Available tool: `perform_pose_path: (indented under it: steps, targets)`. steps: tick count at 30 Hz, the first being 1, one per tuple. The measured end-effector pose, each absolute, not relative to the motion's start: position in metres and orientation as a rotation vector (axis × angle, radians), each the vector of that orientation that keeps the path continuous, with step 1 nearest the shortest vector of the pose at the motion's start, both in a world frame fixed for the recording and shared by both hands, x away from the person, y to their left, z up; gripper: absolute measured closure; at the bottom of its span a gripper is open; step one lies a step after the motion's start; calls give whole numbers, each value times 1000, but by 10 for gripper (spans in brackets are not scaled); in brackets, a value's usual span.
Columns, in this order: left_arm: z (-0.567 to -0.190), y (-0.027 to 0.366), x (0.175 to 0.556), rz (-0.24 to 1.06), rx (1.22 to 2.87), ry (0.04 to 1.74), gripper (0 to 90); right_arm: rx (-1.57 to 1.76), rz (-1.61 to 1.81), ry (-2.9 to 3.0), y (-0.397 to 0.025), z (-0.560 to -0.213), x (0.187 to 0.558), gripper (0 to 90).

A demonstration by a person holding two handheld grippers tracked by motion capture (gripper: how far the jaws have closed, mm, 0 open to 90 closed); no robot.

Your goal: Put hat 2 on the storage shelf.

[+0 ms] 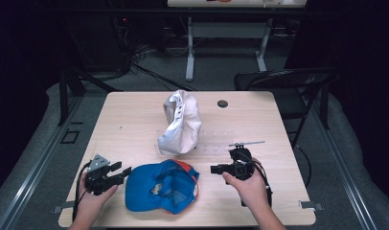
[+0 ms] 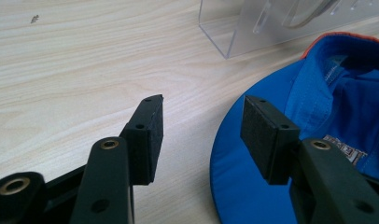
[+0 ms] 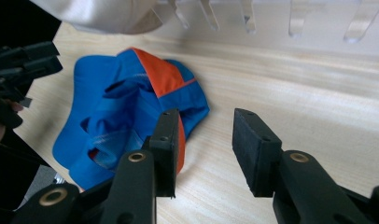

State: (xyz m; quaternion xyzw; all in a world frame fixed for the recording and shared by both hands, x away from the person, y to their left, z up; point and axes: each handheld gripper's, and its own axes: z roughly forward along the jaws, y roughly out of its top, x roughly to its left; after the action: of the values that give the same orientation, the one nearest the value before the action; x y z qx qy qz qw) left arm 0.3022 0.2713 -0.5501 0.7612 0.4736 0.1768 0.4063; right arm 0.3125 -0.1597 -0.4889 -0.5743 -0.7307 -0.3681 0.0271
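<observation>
Blue cap [image 1: 161, 187] lies upside down near front edge of wood table [image 1: 130, 120], between the 2 grippers. High view: L gripper [image 1: 124, 171] held at cap's left, jaws spread, tips just beside the brim, nothing gripped. R gripper [image 1: 214, 168] at cap's right, pointing left at it, near but apart. White cap [image 1: 180, 122] sits on clear acrylic rack [image 1: 216, 141] behind blue cap.

L gripper view: L gripper [image 2: 201, 128] jaws apart, empty; right pad over brim edge of blue cap [image 2: 327, 107], left pad over bare table. Rack corner at top.

R gripper view: R gripper [image 3: 206, 147] jaws parted, holding nothing; blue cap [image 3: 127, 112] w/ orange panel ahead-left, left pad overlaps cap edge, can't tell if touching. Rack pegs at top.
</observation>
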Motion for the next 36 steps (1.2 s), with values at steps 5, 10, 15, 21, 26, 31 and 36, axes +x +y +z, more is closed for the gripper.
perform_pose_path:
  steps: [5, 10, 15, 21, 26, 31, 36]
  targets:
    - [-551, 269, 302, 440, 1925, 1188, 491, -1748, -1103, -2251, -152, -509, 309, 624]
    - [-552, 269, 303, 440, 1928, 1189, 491, -1729, -1086, -2247, -145, -521, 307, 626]
    - [-552, 269, 303, 437, 1942, 1188, 491, -1709, -1043, -2253, -136, -532, 304, 627]
    - [-552, 269, 303, 438, 1947, 1186, 490, -1700, -1020, -2250, -125, -543, 304, 633]
    - [-552, 269, 303, 444, 1934, 1183, 489, -1662, -996, -2272, -116, -546, 305, 638]
    - [-552, 270, 303, 438, 1931, 1184, 489, -1688, -1119, -2249, -101, -556, 309, 677]
    - [-552, 270, 303, 440, 1931, 1182, 489, -1675, -967, -2307, -99, -552, 311, 773]
